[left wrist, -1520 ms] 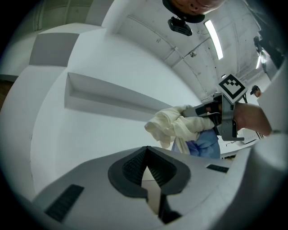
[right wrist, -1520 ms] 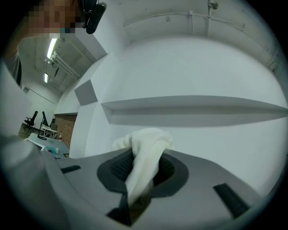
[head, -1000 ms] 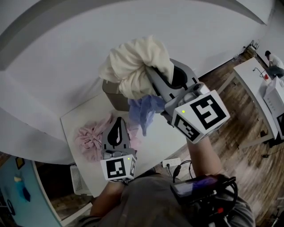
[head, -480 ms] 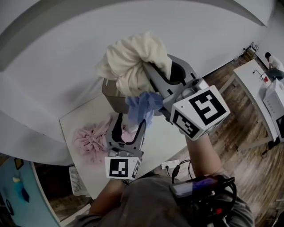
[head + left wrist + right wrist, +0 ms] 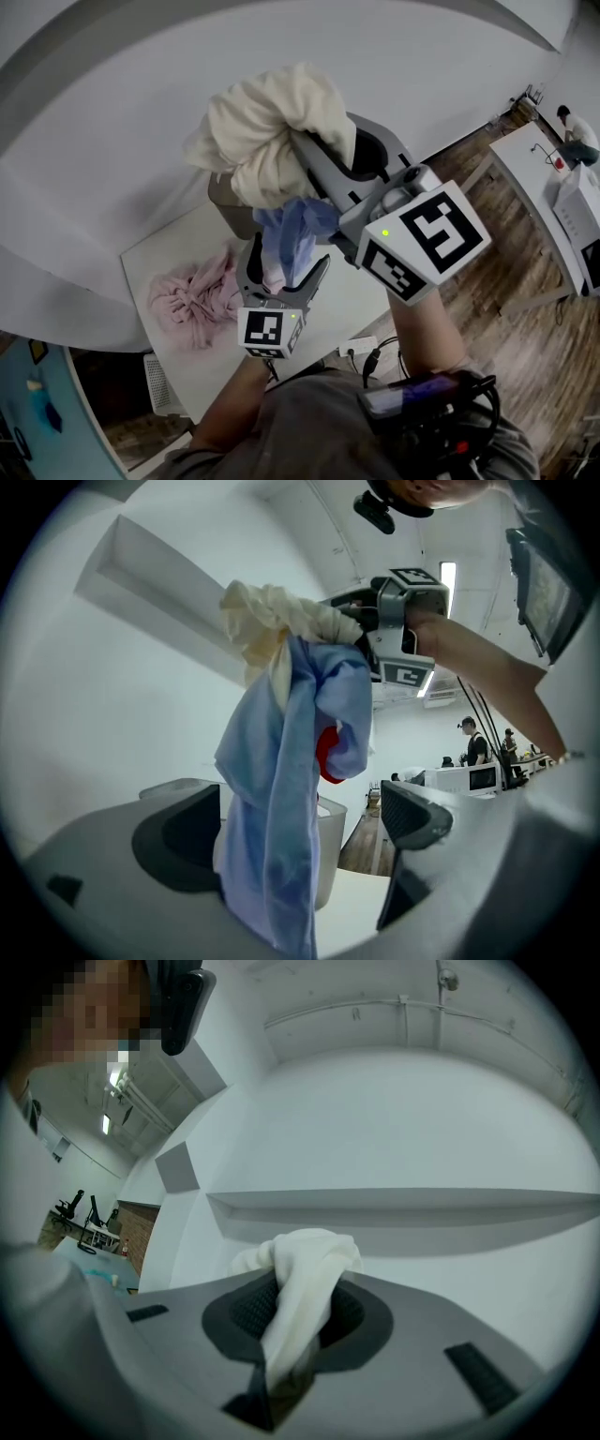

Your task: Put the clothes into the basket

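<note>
At centre frame in the head view, the right gripper (image 5: 314, 155) is clamped on a bunched cream garment (image 5: 267, 127), raised above a white table (image 5: 352, 291). The right gripper view confirms the grip: its jaws are pinched together on a twist of that cream cloth (image 5: 300, 1288), which spills out past the tips.

A pale blue garment (image 5: 291, 234) hangs down from the same bundle, below the cream cloth. The left gripper (image 5: 284, 267), just beneath in the frame, has its jaws spread wide, having just been opening. The blue garment dangles between them. In the left gripper view the blue cloth (image 5: 281, 789) drops through the gap, close against the left-hand jaw and well clear of the right-hand one. Neither pad presses on it, so the left gripper (image 5: 295, 832) holds nothing. A small red patch (image 5: 328, 757) shows within the blue folds.

The basket (image 5: 225, 202) stands at the far edge of the table, beside the white wall, mostly covered by the raised cloth in the head view. From the left gripper view its pale wall (image 5: 333, 846) appears directly behind the hanging blue garment.

A pink garment (image 5: 197, 295) lies crumpled on the table at the lower left, apart from both grippers and outside the basket.
</note>
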